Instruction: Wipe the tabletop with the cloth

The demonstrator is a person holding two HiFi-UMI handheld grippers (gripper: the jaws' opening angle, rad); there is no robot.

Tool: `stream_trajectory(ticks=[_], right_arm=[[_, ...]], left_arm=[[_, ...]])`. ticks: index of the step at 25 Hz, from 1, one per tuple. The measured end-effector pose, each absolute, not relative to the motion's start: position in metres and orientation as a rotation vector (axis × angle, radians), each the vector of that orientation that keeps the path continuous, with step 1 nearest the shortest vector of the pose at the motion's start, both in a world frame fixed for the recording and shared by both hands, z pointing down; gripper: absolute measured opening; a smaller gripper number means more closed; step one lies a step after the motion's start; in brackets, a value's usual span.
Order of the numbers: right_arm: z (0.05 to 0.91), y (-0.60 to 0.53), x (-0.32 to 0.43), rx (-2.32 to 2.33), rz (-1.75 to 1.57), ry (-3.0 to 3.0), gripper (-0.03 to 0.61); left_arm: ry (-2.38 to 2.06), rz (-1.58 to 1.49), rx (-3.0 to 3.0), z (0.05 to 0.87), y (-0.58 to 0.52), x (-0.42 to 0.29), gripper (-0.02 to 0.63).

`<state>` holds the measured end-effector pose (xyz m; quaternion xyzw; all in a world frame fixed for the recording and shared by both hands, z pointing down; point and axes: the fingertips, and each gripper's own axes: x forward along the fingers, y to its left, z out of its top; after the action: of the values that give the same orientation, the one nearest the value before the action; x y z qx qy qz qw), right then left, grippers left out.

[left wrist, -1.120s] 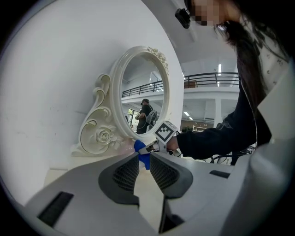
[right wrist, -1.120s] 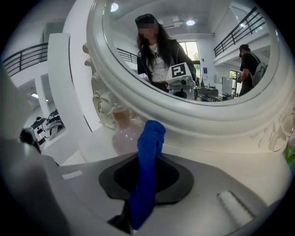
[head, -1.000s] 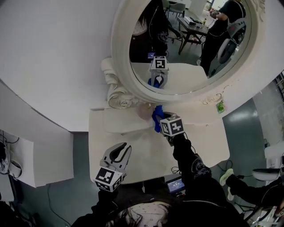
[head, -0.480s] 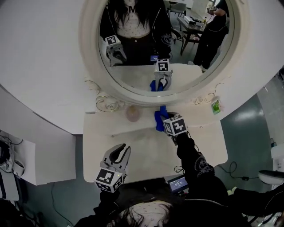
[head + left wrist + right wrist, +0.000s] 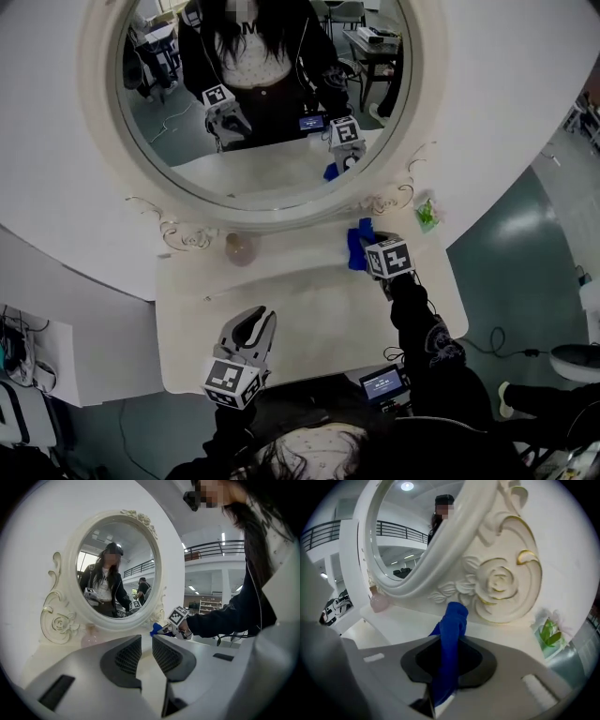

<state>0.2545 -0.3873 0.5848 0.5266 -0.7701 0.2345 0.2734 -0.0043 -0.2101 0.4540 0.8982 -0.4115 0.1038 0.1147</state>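
Observation:
The cream tabletop [image 5: 309, 319] stands under a big round mirror [image 5: 272, 94]. My right gripper [image 5: 368, 251] is at the back right of the table, close to the mirror's carved base, and is shut on a blue cloth [image 5: 357, 246]. In the right gripper view the cloth [image 5: 452, 620] sticks up between the jaws of the right gripper [image 5: 450, 644], its end hanging over the table. My left gripper [image 5: 255, 323] hovers over the front left of the table. Its jaws stand almost together with nothing between them [image 5: 146, 639]. From there the cloth [image 5: 156, 628] shows far off.
A pink round ornament [image 5: 240, 247] sits on the raised back ledge at the left. A small green plant [image 5: 425, 212] stands at the back right corner, also seen beside the rose carving [image 5: 549, 634]. A lit screen [image 5: 382, 382] hangs below the table's front edge.
The right gripper has carried the cloth to the right along the back of the table, toward the plant. The head view has swung. The left gripper has stayed put.

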Motion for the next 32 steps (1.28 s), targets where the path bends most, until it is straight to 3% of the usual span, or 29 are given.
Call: stream_trajectory(ticks=[8, 19, 32], right_arm=[[0.581, -0.380, 0.350, 1.492, 0.612, -1.964, 0.071], [0.584, -0.368, 0.419, 1.595, 0.631, -1.912, 0.071], [0.543, -0.343, 0.381, 1.600, 0.540, -2.014, 0.071]], left_arm=[[-1.226, 0.297, 2.637, 0.451, -0.201, 0.037, 0.064], [-1.323, 0.320, 2.594, 0.450, -0.187, 0.032, 0.064], [-1.361, 0.340, 2.553, 0.454, -0.166, -0.010, 0.064]])
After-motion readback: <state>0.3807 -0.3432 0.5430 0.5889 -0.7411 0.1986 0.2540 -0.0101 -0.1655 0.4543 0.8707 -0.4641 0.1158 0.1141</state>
